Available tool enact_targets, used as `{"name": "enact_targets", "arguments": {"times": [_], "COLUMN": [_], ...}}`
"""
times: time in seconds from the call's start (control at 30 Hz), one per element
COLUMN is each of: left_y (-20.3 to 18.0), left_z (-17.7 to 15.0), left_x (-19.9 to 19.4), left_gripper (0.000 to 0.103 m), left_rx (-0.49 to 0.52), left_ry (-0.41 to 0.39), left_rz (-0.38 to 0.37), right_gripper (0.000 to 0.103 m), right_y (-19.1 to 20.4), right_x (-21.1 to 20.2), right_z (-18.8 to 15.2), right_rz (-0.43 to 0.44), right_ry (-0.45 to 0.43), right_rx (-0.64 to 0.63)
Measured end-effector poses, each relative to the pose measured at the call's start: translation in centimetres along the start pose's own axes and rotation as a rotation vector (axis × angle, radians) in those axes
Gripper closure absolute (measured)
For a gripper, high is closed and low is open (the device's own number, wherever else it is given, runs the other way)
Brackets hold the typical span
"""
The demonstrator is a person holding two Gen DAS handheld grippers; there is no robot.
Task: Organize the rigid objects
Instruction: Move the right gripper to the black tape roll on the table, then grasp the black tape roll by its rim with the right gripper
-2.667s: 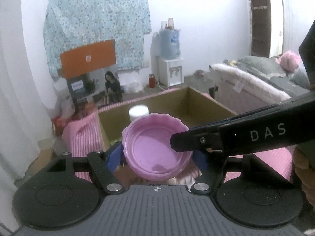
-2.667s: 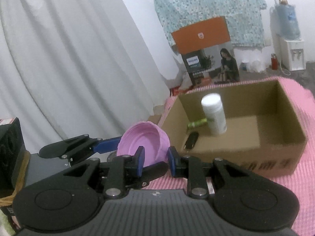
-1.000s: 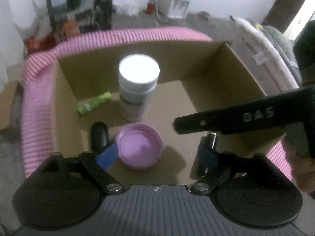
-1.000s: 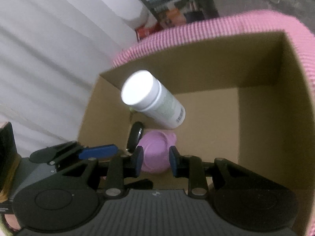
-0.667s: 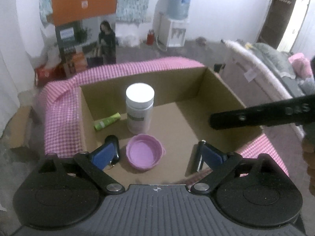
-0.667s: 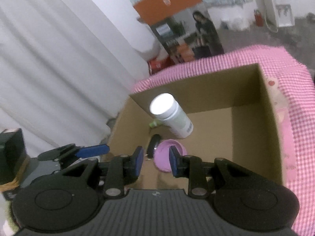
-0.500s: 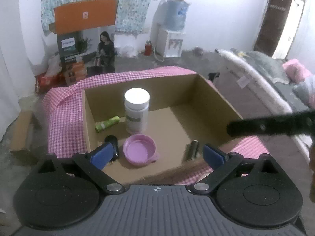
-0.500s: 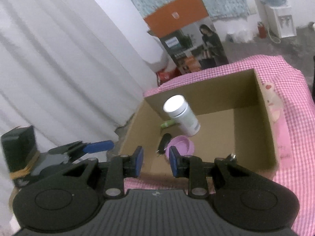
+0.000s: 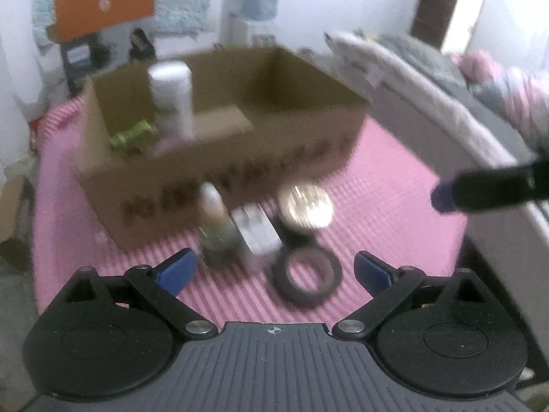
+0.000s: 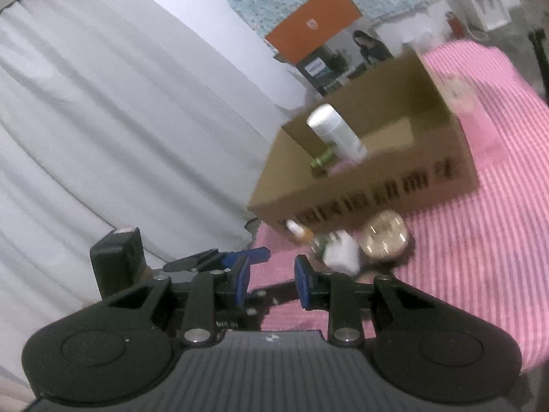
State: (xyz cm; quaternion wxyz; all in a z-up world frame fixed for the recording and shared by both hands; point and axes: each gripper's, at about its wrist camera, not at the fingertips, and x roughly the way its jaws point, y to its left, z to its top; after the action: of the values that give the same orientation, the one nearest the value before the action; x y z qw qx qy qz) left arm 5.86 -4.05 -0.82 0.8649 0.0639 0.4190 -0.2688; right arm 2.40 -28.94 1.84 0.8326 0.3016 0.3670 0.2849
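A cardboard box stands on a pink checked cloth. It holds an upright white bottle, a green tube and a pink lid, which barely shows over the near wall. In front of the box lie a small dropper bottle, a white item, a round gold tin and a black tape roll. My left gripper hangs wide open and empty just short of the tape roll. My right gripper has its jaws a little apart with nothing between them.
A bed with grey bedding runs along the right. A white curtain fills the left. Behind the box stand an orange carton and a water dispenser. The picture is blurred by motion.
The pink lid was let go into the box. Both grippers have drawn back from over the box, and the loose items in front of it have come into view.
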Motion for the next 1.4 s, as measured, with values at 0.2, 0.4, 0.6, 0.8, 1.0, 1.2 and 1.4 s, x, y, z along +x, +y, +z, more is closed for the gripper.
{"name": "enact_targets", "arguments": {"times": [0.2, 0.4, 0.6, 0.8, 1.0, 1.2, 1.4], "left_y": [-2.5, -3.7, -3.7, -3.7, -4.4, -5.3, -5.9], "left_z": [-2.2, -2.6, -2.1, -1.6, -1.3, -1.3, -1.1], "left_x": [3.8, 5.8, 7.4, 7.5, 7.8, 7.9, 8.7], "left_gripper": [0.006, 0.009, 0.014, 0.028, 0.037, 0.033, 0.027], "left_rx": [0.121, 0.184, 0.175, 0.171, 0.178, 0.206, 0.209], "left_ry": [0.076, 0.105, 0.120, 0.100, 0.091, 0.096, 0.100], "left_rz": [0.000, 0.019, 0.019, -0.001, -0.007, -0.021, -0.025], "right_gripper": [0.072, 0.072, 0.072, 0.074, 0.075, 0.075, 0.075], "right_y": [-3.2, -5.5, -7.2, -7.0, -6.2, -6.8, -6.8], "right_x": [1.4, 4.5, 8.0, 10.2, 10.8, 9.3, 9.1], "right_z": [-1.7, -2.0, -1.6, -1.1, -1.4, -1.5, -1.4], "right_rz": [-0.119, -0.226, -0.293, -0.298, -0.320, -0.335, -0.338], "right_ry": [0.041, 0.116, 0.184, 0.221, 0.223, 0.217, 0.218], "right_rx": [0.051, 0.046, 0.019, -0.031, -0.067, -0.046, -0.055]}}
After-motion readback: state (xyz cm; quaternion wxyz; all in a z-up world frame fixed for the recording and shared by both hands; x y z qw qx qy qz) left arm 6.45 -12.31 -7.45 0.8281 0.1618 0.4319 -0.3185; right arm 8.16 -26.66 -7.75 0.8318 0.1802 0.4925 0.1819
